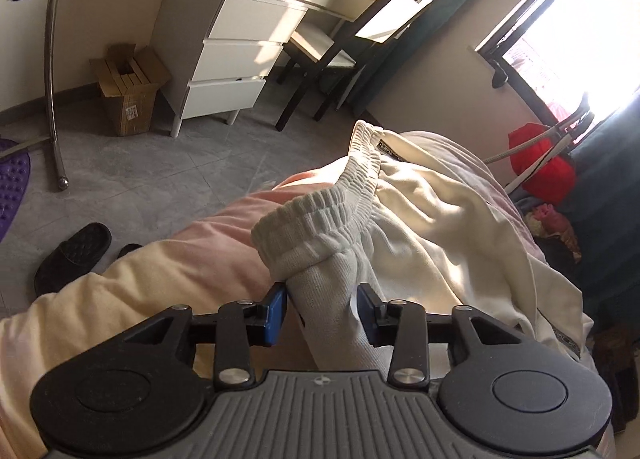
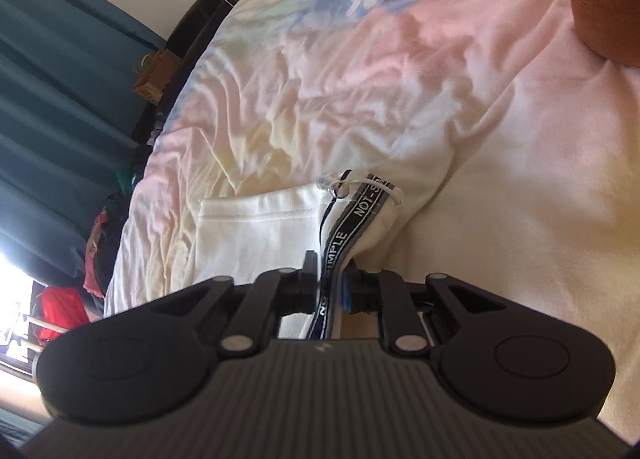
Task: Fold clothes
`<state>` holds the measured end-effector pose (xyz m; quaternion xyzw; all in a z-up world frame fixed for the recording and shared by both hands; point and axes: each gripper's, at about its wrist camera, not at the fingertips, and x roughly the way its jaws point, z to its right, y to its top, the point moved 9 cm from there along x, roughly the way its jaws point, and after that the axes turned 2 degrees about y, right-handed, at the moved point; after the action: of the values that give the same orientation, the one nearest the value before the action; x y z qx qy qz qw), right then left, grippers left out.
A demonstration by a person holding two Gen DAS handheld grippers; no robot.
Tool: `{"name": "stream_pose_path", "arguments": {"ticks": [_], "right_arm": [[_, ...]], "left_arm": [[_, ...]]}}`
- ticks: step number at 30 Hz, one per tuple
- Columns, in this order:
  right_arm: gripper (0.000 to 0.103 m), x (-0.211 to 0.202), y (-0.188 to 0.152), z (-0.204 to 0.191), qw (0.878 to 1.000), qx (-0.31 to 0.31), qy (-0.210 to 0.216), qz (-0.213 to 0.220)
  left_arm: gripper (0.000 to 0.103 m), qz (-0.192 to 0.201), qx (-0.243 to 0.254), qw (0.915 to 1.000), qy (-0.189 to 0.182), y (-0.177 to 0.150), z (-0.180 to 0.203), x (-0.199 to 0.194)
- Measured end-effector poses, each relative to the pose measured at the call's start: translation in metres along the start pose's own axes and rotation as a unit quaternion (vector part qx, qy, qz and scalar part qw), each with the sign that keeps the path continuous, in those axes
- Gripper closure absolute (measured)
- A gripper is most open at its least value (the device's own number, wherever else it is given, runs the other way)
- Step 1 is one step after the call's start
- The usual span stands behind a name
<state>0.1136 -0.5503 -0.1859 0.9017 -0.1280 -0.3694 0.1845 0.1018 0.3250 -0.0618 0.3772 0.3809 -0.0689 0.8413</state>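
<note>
white trousers lie on the bed, both left gripper and right gripper clamped on them.

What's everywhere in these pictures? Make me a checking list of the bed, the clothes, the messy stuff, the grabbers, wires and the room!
Surface: bed cover, pastel, wrinkled.
Job's things: white trousers on the bed, elastic waistband lifted.
Clutter: brown plush; black slippers on the floor.
Grippers: left gripper clamps the waistband end; right gripper clamps the lettered side stripe.
Cables: nothing seen.
Surroundings: white drawers, chair, cardboard box, teal curtains.
</note>
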Motion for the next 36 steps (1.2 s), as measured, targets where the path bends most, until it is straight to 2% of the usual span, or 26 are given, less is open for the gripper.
{"name": "stream_pose_path", "arguments": {"ticks": [1, 2, 3, 4, 8, 11, 13, 15, 20, 22, 24, 26, 28, 33, 36], "right_arm": [[0.008, -0.006, 0.003, -0.008, 1.000, -0.023, -0.002, 0.013], [0.000, -0.014, 0.007, -0.017, 0.998, -0.052, 0.000, 0.034], [0.000, -0.023, 0.010, -0.028, 0.995, -0.082, 0.003, 0.057], [0.000, -0.032, 0.012, -0.038, 0.991, -0.109, 0.009, 0.075], [0.000, -0.064, 0.008, -0.081, 0.973, -0.189, 0.058, 0.119], [0.000, -0.084, -0.015, -0.109, 0.958, -0.237, 0.111, 0.116], [0.000, -0.098, -0.031, -0.128, 0.946, -0.268, 0.146, 0.113], [0.000, -0.114, -0.048, -0.145, 0.930, -0.300, 0.180, 0.115], [0.000, -0.152, -0.098, -0.180, 0.873, -0.396, 0.255, 0.129], [0.000, -0.159, -0.113, -0.187, 0.858, -0.418, 0.272, 0.124], [0.000, -0.159, -0.124, -0.192, 0.850, -0.430, 0.281, 0.115], [0.000, -0.157, -0.133, -0.195, 0.848, -0.437, 0.283, 0.105], [0.000, -0.154, -0.136, -0.196, 0.852, -0.433, 0.278, 0.098], [0.000, -0.144, -0.136, -0.194, 0.869, -0.410, 0.264, 0.084], [0.000, -0.133, -0.131, -0.193, 0.882, -0.385, 0.260, 0.077]], "left_arm": [[0.033, 0.013, 0.018, 0.9997, 0.001, 0.003, 0.005, -0.007], [0.027, 0.030, 0.037, 0.9989, 0.002, 0.005, 0.012, -0.015], [0.016, 0.048, 0.055, 0.9973, 0.002, 0.007, 0.019, -0.024], [0.010, 0.064, 0.075, 0.9951, 0.004, 0.008, 0.027, -0.032], [0.005, 0.116, 0.165, 0.9794, -0.001, -0.002, 0.073, -0.056], [0.002, 0.149, 0.211, 0.9660, -0.016, -0.016, 0.112, -0.070], [0.002, 0.158, 0.230, 0.9591, -0.045, -0.031, 0.142, -0.077], [0.002, 0.164, 0.249, 0.9514, -0.076, -0.049, 0.171, -0.083], [0.001, 0.169, 0.304, 0.9274, -0.138, -0.105, 0.234, -0.090], [0.001, 0.167, 0.324, 0.9177, -0.157, -0.127, 0.255, -0.089], [0.001, 0.159, 0.343, 0.9113, -0.164, -0.147, 0.265, -0.079], [0.001, 0.150, 0.361, 0.9045, -0.170, -0.167, 0.276, -0.068], [0.001, 0.137, 0.379, 0.8990, -0.171, -0.183, 0.286, -0.052], [0.001, 0.096, 0.422, 0.8840, -0.177, -0.215, 0.323, -0.002], [0.001, 0.088, 0.452, 0.8700, -0.176, -0.226, 0.364, 0.033]]}}
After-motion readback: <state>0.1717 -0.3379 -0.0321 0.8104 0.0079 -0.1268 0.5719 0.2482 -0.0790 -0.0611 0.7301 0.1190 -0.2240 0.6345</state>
